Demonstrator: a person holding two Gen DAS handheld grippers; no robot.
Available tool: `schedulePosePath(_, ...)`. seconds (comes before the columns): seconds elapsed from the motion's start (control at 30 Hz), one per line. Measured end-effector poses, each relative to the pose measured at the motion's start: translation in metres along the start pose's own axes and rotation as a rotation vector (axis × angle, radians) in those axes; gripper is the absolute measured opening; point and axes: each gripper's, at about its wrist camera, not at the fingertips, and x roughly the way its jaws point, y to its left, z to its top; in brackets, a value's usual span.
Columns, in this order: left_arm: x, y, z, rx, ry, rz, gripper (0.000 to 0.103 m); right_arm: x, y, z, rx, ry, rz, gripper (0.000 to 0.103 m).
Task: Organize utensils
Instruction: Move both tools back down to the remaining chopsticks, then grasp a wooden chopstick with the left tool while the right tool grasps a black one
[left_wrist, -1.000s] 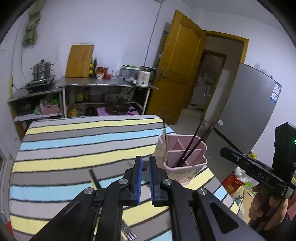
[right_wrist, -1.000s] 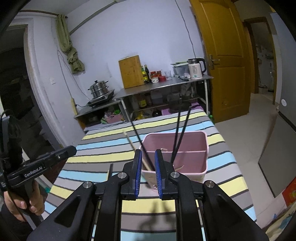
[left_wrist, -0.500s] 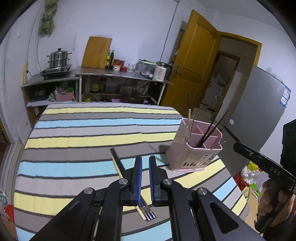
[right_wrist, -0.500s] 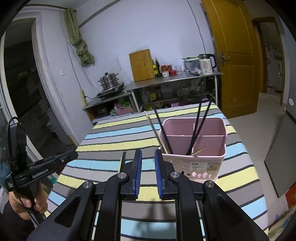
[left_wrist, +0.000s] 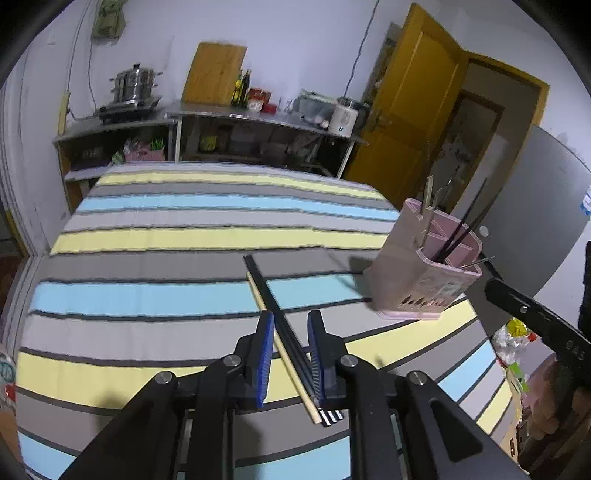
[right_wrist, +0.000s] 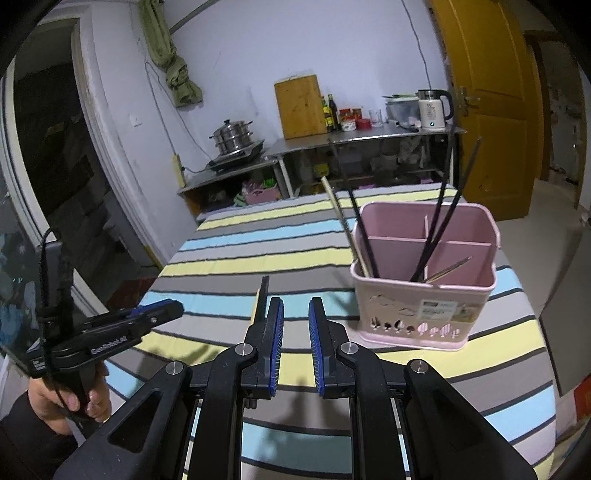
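On the striped tablecloth (left_wrist: 155, 295) | chopsticks (left_wrist: 273, 310) lie between my left gripper (left_wrist: 291, 334), jaws just opening, nothing pinched | light, stiff, slick; I'd grip mid-shaft | right gripper (right_wrist: 295, 325) parted, empty | pink holder (left_wrist: 424, 284) nearby.

Striped tablecloth (left_wrist: 177, 236) looks like matt woven cloth. The pink holder (right_wrist: 424, 295) is smooth plastic, the black chopsticks (left_wrist: 280, 314) glossy, one pale stick (left_wrist: 280, 350) bare wood.
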Motion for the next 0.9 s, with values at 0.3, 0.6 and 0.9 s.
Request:
schedulePosePath(0.3, 0.060, 0.013, -0.012, -0.040, 0.101, 0.031, 0.018, 0.031, -0.002, -0.016, -0.008, 0.072, 0.019, 0.014)
schedulePosePath(0.6, 0.113, 0.013, -0.015, -0.047, 0.162, 0.068, 0.018, 0.053, -0.010, -0.027, 0.005, 0.127, 0.031, 0.014)
schedulePosePath(0.9, 0.121, 0.001, -0.017, 0.065, 0.107, 0.144, 0.037, 0.065, -0.013, -0.030, 0.014, 0.151, 0.038, 0.014)
